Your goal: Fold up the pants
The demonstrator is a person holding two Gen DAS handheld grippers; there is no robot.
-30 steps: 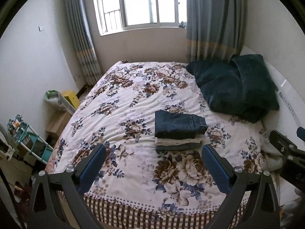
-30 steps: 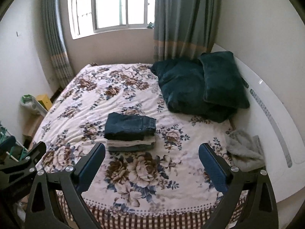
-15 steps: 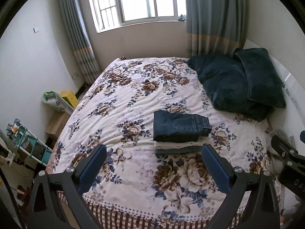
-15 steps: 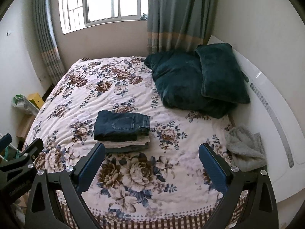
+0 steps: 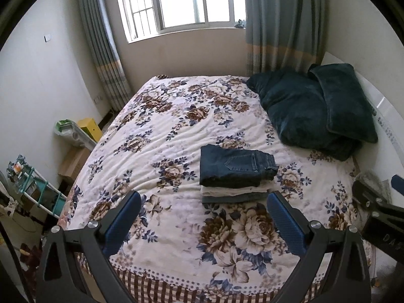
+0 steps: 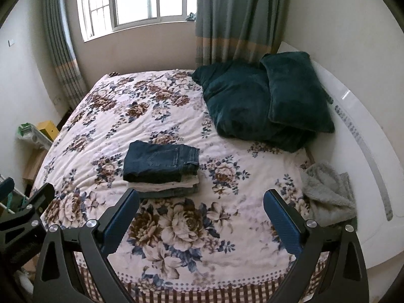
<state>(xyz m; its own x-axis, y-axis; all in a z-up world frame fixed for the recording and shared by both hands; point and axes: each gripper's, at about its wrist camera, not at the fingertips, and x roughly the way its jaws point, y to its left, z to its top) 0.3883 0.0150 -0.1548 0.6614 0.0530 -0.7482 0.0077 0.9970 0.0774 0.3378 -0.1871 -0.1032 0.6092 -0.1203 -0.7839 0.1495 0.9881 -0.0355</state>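
Note:
Folded dark blue jeans (image 5: pixel 236 168) (image 6: pixel 160 161) lie on top of a small stack, over a white garment (image 5: pixel 234 190) and a grey one, in the middle of the flowered bedspread (image 5: pixel 176 131) (image 6: pixel 141 116). My left gripper (image 5: pixel 202 217) hangs open over the bed's near edge, short of the stack, holding nothing. My right gripper (image 6: pixel 200 214) is also open and empty, just right of the stack's near side. Each gripper's body shows at the edge of the other's view.
Dark teal pillows (image 5: pixel 318 111) (image 6: pixel 267 103) are piled at the right by a white headboard (image 6: pixel 363 136). A grey fleecy cloth (image 6: pixel 328 197) lies near the bed's right corner. A shelf rack (image 5: pixel 32 192), boxes and a yellow case (image 5: pixel 89 127) stand on the left floor.
Both grippers have drawn back and risen slightly, so the bed and stack sit a little higher and farther in view. The stack itself has not moved, and both grippers have stayed open.

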